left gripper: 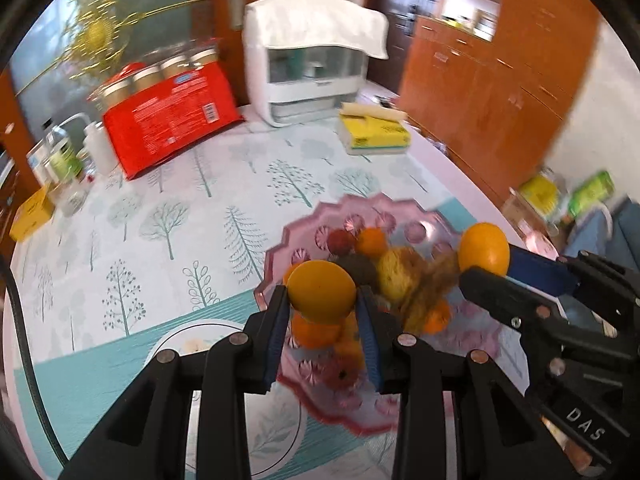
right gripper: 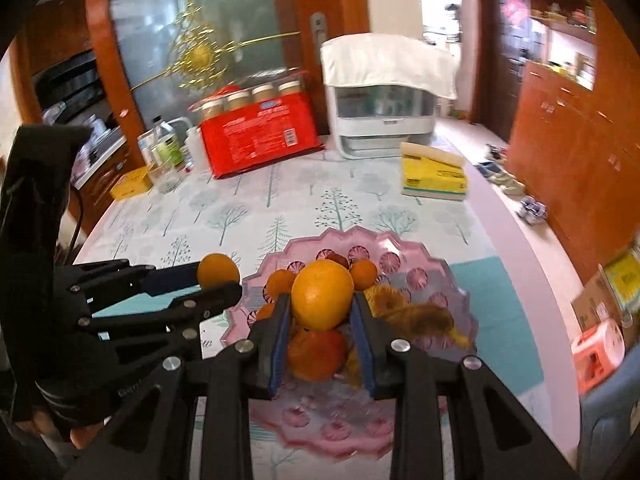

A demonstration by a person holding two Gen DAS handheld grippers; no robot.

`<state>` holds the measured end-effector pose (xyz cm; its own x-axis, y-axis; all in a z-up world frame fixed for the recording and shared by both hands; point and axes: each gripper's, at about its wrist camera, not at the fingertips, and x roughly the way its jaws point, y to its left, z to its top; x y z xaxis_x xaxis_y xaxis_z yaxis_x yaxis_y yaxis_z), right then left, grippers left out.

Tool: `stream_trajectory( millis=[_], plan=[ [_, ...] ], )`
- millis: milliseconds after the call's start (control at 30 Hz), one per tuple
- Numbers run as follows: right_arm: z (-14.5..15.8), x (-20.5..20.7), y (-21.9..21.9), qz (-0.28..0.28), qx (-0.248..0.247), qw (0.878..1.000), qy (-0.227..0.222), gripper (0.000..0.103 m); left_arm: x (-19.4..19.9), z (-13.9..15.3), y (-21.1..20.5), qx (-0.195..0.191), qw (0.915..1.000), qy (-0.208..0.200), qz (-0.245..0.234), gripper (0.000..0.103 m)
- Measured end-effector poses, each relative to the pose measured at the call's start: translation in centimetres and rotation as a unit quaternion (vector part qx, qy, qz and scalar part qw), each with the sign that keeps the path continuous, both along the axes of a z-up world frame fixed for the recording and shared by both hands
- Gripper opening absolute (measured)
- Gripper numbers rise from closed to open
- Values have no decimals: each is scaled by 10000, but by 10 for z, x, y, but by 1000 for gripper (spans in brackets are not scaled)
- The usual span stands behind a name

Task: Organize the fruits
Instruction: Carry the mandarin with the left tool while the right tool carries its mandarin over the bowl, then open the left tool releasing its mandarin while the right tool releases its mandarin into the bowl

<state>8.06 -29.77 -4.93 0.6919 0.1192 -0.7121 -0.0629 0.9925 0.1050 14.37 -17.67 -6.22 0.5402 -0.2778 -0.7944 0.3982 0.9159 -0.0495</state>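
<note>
A pink scalloped plate [left gripper: 424, 216] [right gripper: 332, 240] sits on the tree-patterned tablecloth, piled with small tangerines [left gripper: 372, 240] [right gripper: 364, 274], a red fruit [left gripper: 340, 239] and a yellow-brown fruit [left gripper: 394, 276]. My left gripper [left gripper: 321, 296] [right gripper: 218, 280] is shut on an orange [left gripper: 322, 290] [right gripper: 218, 270], held above the plate's left side. My right gripper [right gripper: 322, 300] [left gripper: 490, 264] is shut on a second orange [right gripper: 322, 294] [left gripper: 484, 248] over the plate's middle. Both oranges hang clear of the pile. The fruit under the fingers is partly hidden.
At the back of the table stand a red package [left gripper: 172, 120] with jars behind it, a white appliance [left gripper: 312, 60] under a cloth, and a yellow tissue box [left gripper: 372, 136]. Bottles [left gripper: 60, 160] and a yellow box [left gripper: 32, 212] line the left edge. Wooden cabinets [right gripper: 568, 152] stand right.
</note>
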Motion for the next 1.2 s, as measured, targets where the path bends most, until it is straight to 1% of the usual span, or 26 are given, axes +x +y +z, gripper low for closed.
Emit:
stream_trajectory(
  millis=[100,267,433,633,767,833,900,967,1033,1067,1100,1133,1200],
  plan=[
    [-5,13,-9,276,-109,9995,81,30,7,-6,-6,23,9993,73,361,32],
    [-23,30,-20,552,-7,9980,293,30,11,-22,-15,157,9968,220,748,32],
    [-37,42,-27,672,93,9966,478,30,9,-31,-21,284,9949,304,916,33],
    [-46,51,-28,713,136,9956,590,31,8,-35,-21,338,9932,367,1048,33],
    [-50,53,-28,717,107,9953,647,31,4,-37,-24,450,9929,300,1057,37],
    [-51,53,-28,723,98,9952,646,31,3,-37,-24,479,9927,272,1074,48],
    [-51,52,-28,719,88,9952,651,31,0,-35,-23,516,9922,213,1116,51],
    [-51,52,-28,700,61,9955,640,32,-1,-34,-21,559,9914,188,1165,57],
    [-52,52,-28,682,46,9955,652,32,-3,-34,-18,545,9907,187,1231,69],
    [-52,51,-29,662,47,9956,666,32,-4,-33,-15,522,9902,183,1283,72],
    [-52,51,-29,646,49,9956,680,32,-6,-33,-13,497,9896,173,1339,79],
    [-53,50,-30,624,75,9957,682,32,-8,-32,-11,475,9894,166,1364,81],
    [-52,48,-31,606,102,9958,675,35,-11,-31,-8,438,9891,164,1399,82]
  ],
)
